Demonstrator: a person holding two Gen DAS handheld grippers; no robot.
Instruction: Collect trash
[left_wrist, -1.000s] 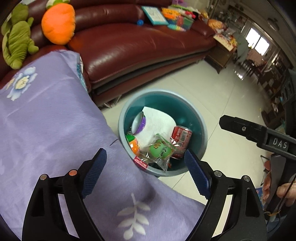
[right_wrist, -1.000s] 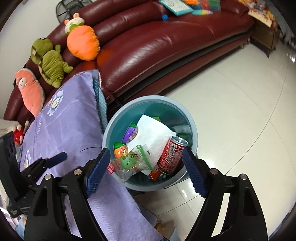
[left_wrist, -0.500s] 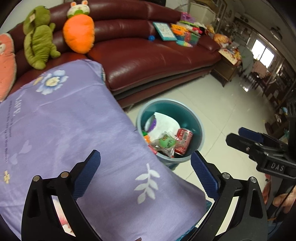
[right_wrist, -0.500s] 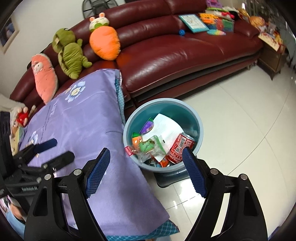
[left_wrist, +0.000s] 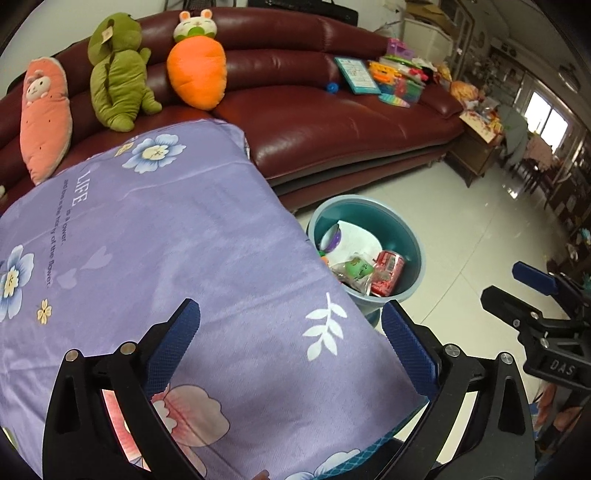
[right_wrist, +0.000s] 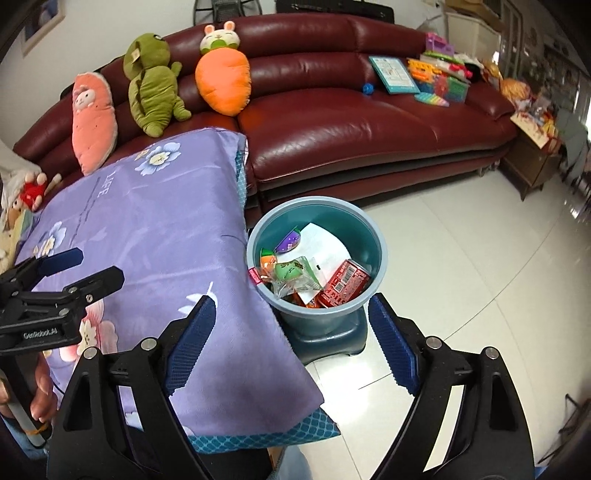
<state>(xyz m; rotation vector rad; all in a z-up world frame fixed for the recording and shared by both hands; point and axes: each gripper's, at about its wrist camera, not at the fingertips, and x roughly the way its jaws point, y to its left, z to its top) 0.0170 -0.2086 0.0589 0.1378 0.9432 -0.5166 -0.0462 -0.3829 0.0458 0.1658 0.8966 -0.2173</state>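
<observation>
The purple cloth (left_wrist: 155, 266) over the table shows no trash on the part that is in view, so the collecting looks nearly done or done; I cannot see the whole table or all the floor.

The teal bin (right_wrist: 373, 236) stands on the floor just beside the cloth edge, in front of the sofa (right_wrist: 351, 122). Inside it lie a white paper (right_wrist: 325, 243), a red can (right_wrist: 343, 284), a green packet (right_wrist: 291, 273) and some smaller wrappers.

The left gripper (left_wrist: 291, 350) has its fingers wide apart with nothing between them. The right gripper (right_wrist: 291, 339) is empty too, and its jaws are opening a little more.

Compared with 1 second ago, both cameras are now higher and farther from the bin, so it looks smaller and more of the sofa and cloth appears. The left fingers stand wider than then.
</observation>
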